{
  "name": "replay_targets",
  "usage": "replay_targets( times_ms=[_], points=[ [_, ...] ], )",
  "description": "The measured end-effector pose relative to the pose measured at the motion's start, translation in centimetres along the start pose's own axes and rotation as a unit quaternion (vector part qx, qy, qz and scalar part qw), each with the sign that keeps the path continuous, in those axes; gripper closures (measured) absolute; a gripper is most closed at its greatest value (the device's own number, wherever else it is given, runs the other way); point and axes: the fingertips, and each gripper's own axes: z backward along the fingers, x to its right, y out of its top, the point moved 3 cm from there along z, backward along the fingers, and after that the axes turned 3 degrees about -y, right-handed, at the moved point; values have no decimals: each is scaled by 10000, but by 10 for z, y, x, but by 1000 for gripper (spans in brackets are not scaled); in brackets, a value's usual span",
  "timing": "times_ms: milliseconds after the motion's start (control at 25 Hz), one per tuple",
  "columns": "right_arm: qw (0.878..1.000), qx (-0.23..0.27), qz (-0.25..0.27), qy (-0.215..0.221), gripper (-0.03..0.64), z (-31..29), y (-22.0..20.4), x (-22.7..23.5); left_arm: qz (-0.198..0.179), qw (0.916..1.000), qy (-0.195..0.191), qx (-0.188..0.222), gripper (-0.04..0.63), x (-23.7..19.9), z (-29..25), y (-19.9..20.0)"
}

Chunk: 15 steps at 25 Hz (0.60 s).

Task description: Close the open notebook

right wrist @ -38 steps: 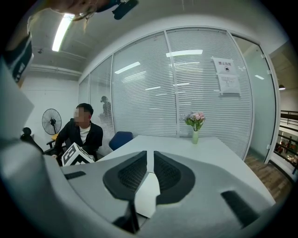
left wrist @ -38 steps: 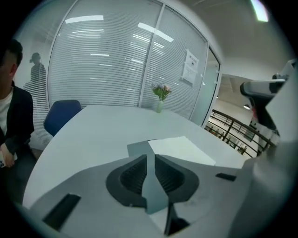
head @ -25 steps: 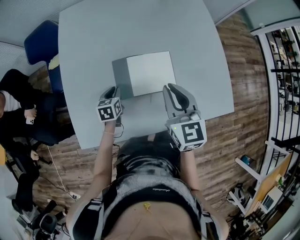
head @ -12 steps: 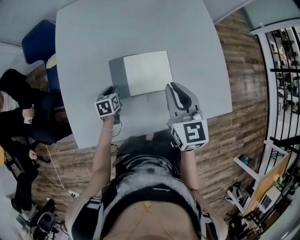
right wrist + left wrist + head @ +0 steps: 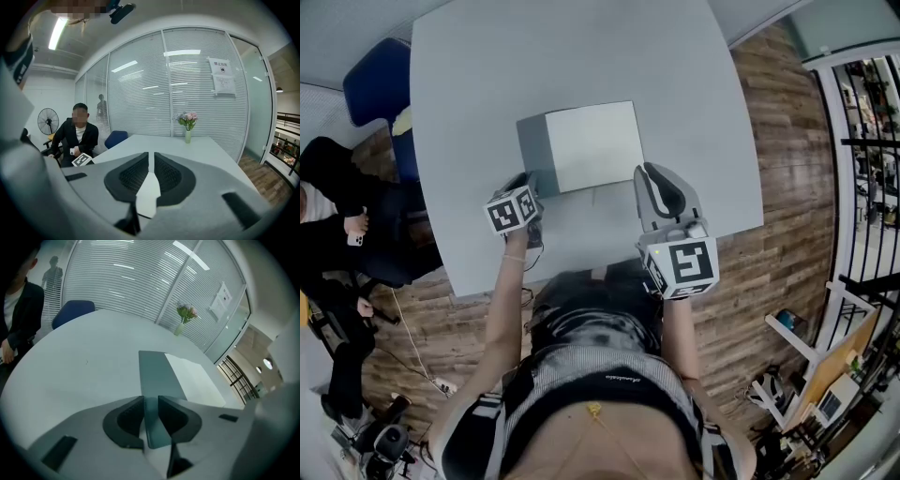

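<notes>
While the notebook (image 5: 598, 145) lies open, its cover (image 5: 534, 155) tilts.

Free tabletop (image 5: 581, 56) lies all around the notebook (image 5: 581, 145).

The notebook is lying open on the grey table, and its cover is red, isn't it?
Not quite: the cover is dark grey, not red, as the head view shows. The notebook does lie open on the grey table.
</notes>
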Motion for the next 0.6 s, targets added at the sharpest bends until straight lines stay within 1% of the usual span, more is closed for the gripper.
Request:
replay_targets(
  times_ms=[200,280,480,600],
  points=[
    [10000,-11,56,26,581,1,3,1,386,9986,-309,192,520,-1,5,4],
    [10000,-1,63,31,581,2,2,1,458,9977,-417,287,521,-2,9,6],
    [10000,17,65,2,581,3,4,5,444,9954,-670,527,521,2,16,16],
    [10000,35,63,-4,581,6,6,7,283,9944,-700,740,520,7,27,28]
  ],
)
